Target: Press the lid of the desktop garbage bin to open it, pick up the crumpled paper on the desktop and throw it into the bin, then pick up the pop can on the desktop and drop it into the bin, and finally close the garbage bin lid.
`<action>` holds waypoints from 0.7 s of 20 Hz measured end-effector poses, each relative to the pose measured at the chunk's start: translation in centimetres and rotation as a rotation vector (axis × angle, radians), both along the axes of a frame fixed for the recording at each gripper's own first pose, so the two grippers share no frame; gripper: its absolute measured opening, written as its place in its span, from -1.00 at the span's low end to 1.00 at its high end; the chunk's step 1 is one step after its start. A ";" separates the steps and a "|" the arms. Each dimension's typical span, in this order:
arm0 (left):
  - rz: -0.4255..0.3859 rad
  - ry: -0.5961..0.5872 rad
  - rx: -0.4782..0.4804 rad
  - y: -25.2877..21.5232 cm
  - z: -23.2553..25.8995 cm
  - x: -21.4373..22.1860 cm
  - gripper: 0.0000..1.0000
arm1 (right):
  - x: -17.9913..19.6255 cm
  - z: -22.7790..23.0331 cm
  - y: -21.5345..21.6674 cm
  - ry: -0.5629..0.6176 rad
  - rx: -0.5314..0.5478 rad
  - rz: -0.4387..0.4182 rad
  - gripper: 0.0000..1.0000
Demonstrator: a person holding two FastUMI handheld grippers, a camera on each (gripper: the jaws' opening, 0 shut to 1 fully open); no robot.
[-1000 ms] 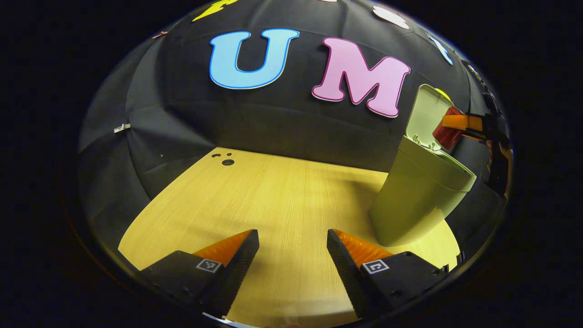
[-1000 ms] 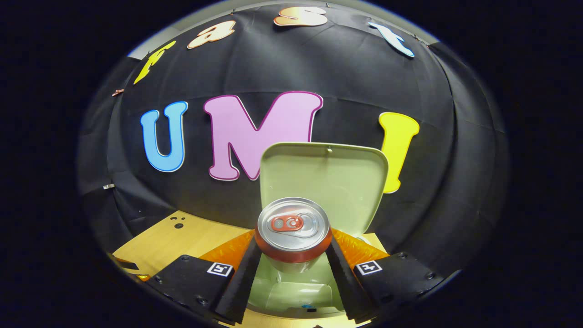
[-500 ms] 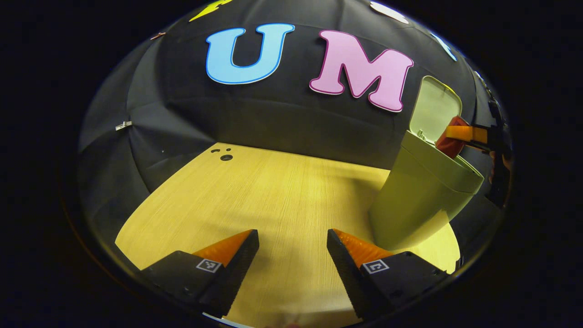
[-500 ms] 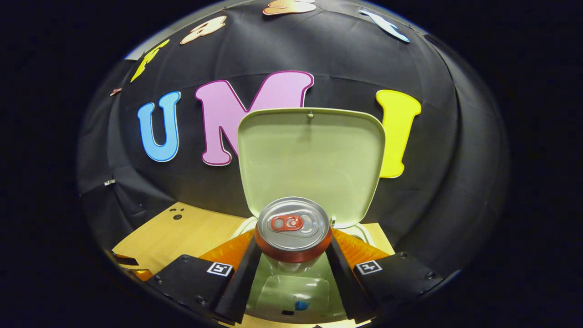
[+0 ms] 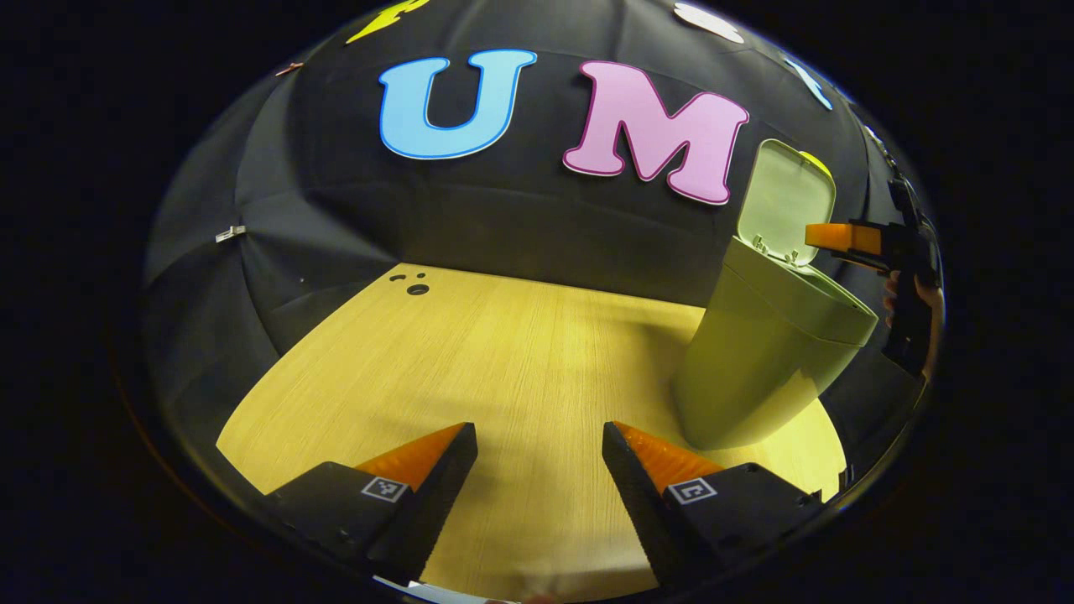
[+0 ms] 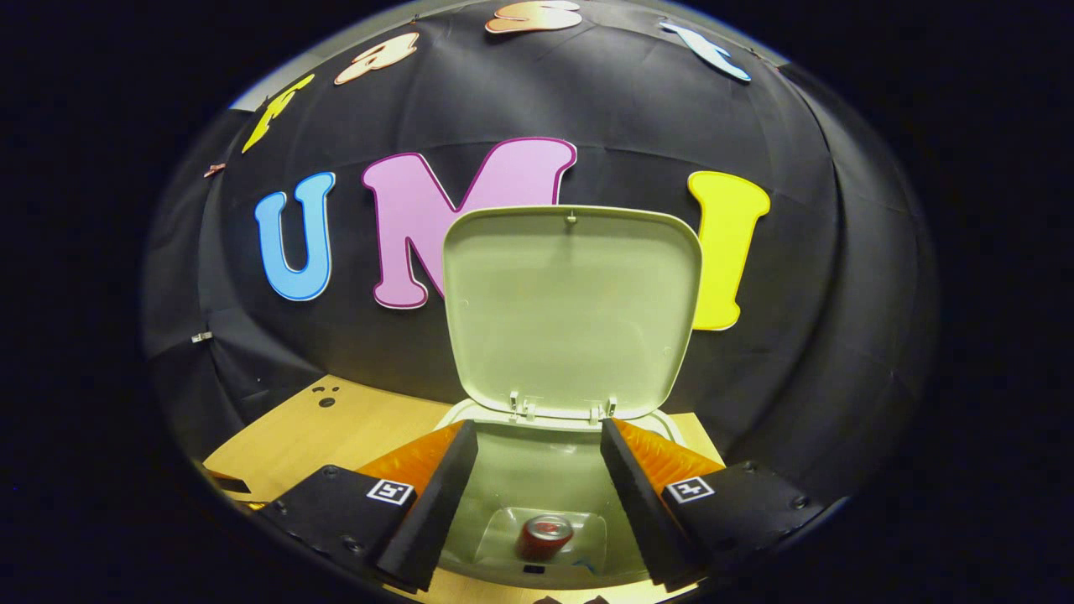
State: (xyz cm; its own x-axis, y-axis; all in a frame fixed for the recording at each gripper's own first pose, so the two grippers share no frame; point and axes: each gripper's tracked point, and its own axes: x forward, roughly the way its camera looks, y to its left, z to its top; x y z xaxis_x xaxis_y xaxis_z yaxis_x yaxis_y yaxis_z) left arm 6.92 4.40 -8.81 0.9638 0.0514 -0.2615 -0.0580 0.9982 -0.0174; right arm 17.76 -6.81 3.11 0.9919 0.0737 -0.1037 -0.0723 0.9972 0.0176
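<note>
Left gripper view: the left gripper hangs over the desk, jaws apart and empty; the bin stands at right, lid up, with the right gripper above its mouth. Right gripper view: the right gripper's jaws are apart and empty above the bin; the can lies at its bottom

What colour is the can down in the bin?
Red with a silver top; the can shows best in the right gripper view.
</note>
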 end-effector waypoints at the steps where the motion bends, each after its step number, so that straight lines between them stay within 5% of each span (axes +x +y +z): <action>1: 0.006 -0.001 -0.005 0.3 -0.1 -0.6 0.93 | -0.3 0.6 0.1 -0.006 0.003 0.000 0.89; 14: 0.103 0.011 -0.082 4.4 -2.2 -5.0 0.92 | 1.2 14.2 -1.3 -0.159 -0.008 -0.040 0.87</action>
State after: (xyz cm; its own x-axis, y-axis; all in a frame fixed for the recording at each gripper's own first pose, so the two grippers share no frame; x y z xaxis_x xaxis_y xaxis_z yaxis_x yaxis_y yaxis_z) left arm 1.94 8.83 -10.97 0.9516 0.1283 -0.2794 -0.1612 0.9821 -0.0978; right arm 19.00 -8.10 17.35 0.9980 0.0331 0.0544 -0.0332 0.9994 0.0008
